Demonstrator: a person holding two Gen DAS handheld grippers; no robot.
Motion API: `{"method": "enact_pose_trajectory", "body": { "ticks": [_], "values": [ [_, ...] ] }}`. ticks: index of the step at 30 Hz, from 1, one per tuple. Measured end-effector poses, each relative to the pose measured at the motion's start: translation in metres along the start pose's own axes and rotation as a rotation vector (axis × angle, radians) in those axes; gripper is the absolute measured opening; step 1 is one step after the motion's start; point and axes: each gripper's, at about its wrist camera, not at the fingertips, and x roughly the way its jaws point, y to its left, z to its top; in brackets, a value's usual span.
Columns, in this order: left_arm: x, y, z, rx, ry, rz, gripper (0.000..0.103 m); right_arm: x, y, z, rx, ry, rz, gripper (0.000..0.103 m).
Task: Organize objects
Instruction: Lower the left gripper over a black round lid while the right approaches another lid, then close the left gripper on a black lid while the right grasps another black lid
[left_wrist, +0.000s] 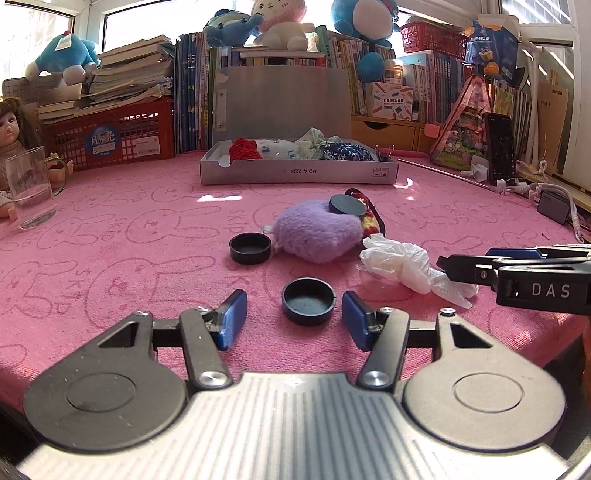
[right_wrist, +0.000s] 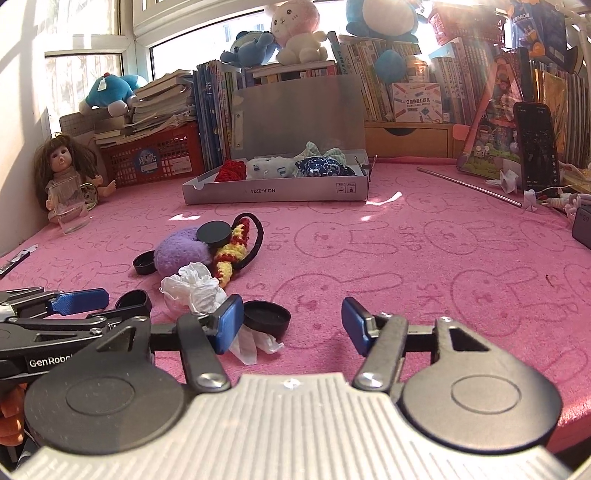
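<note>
Left wrist view: at the far left a glass mug stood on the pink cloth, then a black cap lay just beside the purple plush, which carried a black disc on its top. Your left gripper had its blue pads parted around a second black cap, neither pad touching it. To the right lay a crumpled white bag, and your right gripper reached in from the frame's right edge beside it. Behind stood the open grey box with fabric items inside. In the right wrist view, the left gripper showed at the left, and your right gripper stood open over bare cloth, a black cap just beside its left finger.
</note>
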Motion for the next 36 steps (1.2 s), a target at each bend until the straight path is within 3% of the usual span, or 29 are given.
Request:
{"method": "enact_pose_trajectory", "body": {
  "ticks": [10, 16, 33, 36],
  "values": [
    [0.005, 0.003, 0.002, -0.007, -0.006, 0.016, 0.06, 0.014, 0.005, -0.001, 0.002, 0.027, -0.065, 0.055],
    [0.006, -0.001, 0.001, 0.021, -0.011, 0.04, 0.06, 0.014, 0.006, -0.004, -0.02, 0.016, -0.096, 0.061],
    [0.006, -0.003, -0.002, 0.008, -0.026, 0.059, 0.061, 0.013, 0.015, -0.017, -0.064, -0.055, -0.14, 0.061],
    [0.005, -0.002, -0.002, -0.008, -0.032, 0.055, 0.057, 0.012, 0.015, -0.017, -0.055, -0.055, -0.136, 0.06]
  ]
}}
